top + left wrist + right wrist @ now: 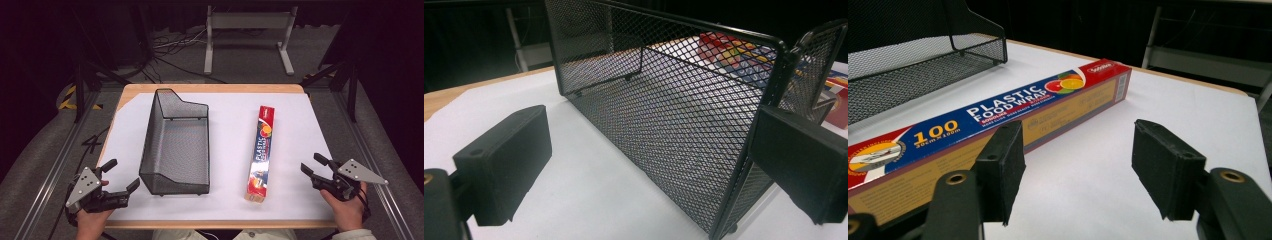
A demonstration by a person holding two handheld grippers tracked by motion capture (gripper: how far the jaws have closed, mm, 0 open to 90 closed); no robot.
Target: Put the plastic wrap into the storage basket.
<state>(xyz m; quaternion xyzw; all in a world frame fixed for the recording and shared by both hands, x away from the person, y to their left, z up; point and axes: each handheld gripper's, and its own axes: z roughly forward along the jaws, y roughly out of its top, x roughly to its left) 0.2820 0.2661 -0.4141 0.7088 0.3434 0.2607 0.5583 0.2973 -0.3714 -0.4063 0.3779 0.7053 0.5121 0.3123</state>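
A long box of plastic food wrap (261,152) lies lengthwise on the white sheet, right of centre; in the right gripper view the box (998,117) runs from lower left to upper centre. A black wire-mesh basket (176,142) stands empty left of centre, and its mesh wall (674,125) rises close ahead in the left gripper view. My left gripper (121,176) rests open at the table's front left, beside the basket's near corner. My right gripper (314,164) is open at the front right, a short way right of the box, with nothing between its jaws (1078,170).
The white sheet (227,125) covers a wooden table whose edge shows at the back (210,88). Beyond it stand a grey metal stand (247,35) and cables on the floor. Metal rails run along both sides of the table.
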